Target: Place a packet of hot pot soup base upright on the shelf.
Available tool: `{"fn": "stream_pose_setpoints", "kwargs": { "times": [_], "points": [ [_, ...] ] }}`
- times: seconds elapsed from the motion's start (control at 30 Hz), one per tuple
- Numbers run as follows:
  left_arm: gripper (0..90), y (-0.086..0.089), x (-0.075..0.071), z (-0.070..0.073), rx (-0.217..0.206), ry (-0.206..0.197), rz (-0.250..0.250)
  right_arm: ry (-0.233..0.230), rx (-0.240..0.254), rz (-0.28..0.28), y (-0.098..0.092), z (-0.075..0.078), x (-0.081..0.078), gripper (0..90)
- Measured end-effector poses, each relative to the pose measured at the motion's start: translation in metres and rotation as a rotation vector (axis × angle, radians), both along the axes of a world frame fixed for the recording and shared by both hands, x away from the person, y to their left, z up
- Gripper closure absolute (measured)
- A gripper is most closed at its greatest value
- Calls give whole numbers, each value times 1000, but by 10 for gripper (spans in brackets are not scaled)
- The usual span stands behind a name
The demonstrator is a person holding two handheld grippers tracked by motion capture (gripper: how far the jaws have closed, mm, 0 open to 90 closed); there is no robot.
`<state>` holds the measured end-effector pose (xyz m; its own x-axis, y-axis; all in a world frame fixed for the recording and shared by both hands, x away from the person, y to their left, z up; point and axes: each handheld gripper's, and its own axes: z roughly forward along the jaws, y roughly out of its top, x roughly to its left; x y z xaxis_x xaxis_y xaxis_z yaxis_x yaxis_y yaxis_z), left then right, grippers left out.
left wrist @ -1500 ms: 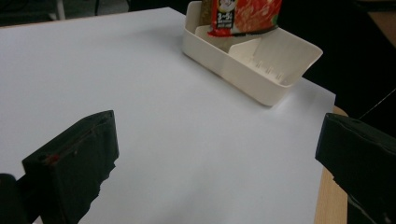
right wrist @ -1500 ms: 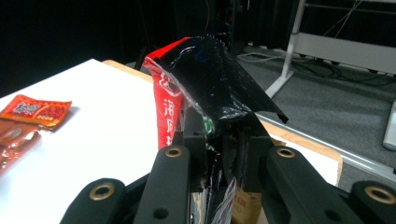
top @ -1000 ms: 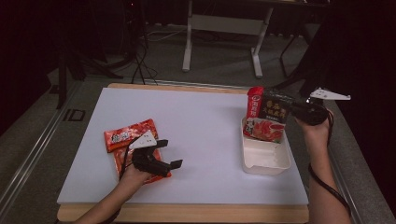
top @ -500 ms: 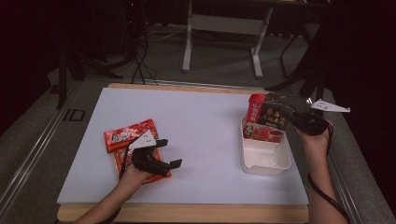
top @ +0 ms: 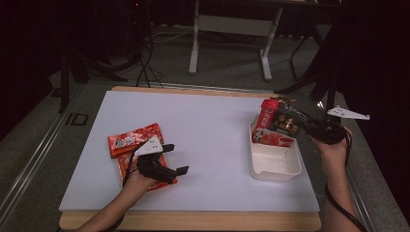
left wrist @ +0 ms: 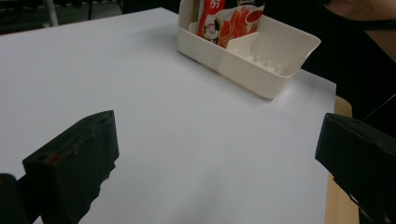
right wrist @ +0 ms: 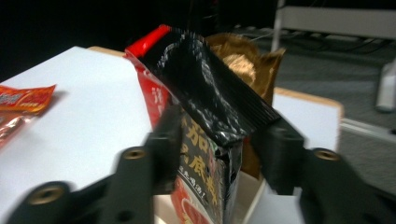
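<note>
Chinese characters printed on the black snack packet [right wrist: 205,140], too blurred to read surely. Since a second ago, lowered with the right claw [right wrist: 212,154] into the white bin [top: 275,162] at the table's right. Jaws just opened, flanking the packet, one perhaps touching. Left claw [top: 171,159] wide, empty, over red packets [top: 133,142].

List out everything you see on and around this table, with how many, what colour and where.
Table: one, white top, wooden edge.
Bin: one, cream, right side of table.
Black packet: one, black and red, upright at the bin's far end, between the right claw's jaws.
Red packets in bin: at least two, red, far end.
Snack packets: about two, red-orange, left side, under the left claw.
Left claw: black, open.
Right claw: black, jaws just opening.
</note>
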<state>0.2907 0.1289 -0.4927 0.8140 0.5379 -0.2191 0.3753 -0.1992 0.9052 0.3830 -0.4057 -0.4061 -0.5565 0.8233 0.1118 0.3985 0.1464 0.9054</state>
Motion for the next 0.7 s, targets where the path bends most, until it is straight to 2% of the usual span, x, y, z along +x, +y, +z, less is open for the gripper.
{"fn": "stream_pose_setpoints", "kwargs": {
  "times": [0.1, 0.17, 0.2, 0.23, 0.27, 0.33, 0.4, 0.43, 0.5, 0.53, 0.67, 0.7],
  "points": [
    [0, 1, 0, 1, -10, -1, 0, -35, 13, -28, -1, 13, -8, 382],
    [0, 1, 0, 1, -6, 6, 3, -60, 36, -35, 0, 22, -15, 332],
    [0, 1, 0, 1, -6, 6, 3, -60, 36, -35, 0, 22, -15, 332],
    [0, 1, 0, 2, -8, 26, 0, -69, 38, -34, 2, 26, -18, 283],
    [0, 1, 0, 3, -5, 38, -3, -86, 45, -4, 9, 34, -26, 204],
    [0, 2, 0, 4, -9, 57, -8, -109, 40, 8, 17, 39, -34, 153],
    [0, 2, 0, 5, -14, 65, -10, -113, 56, 21, 21, 41, -38, 136],
    [0, 3, 0, 7, -5, 78, -12, -130, 63, 48, 34, 45, -48, 134],
    [0, 4, 0, 8, -6, 75, -18, -128, 65, 50, 38, 46, -51, 129],
    [0, 7, 0, 11, -9, 73, -15, -129, 66, 94, 50, 45, -58, 112],
    [0, 11, 0, 14, 5, 59, -8, -137, 36, 142, 70, 42, -68, 132],
    [3, 14, -1, 17, 20, 50, -2, -138, 47, 167, 77, 40, -71, 138]
  ]
}}
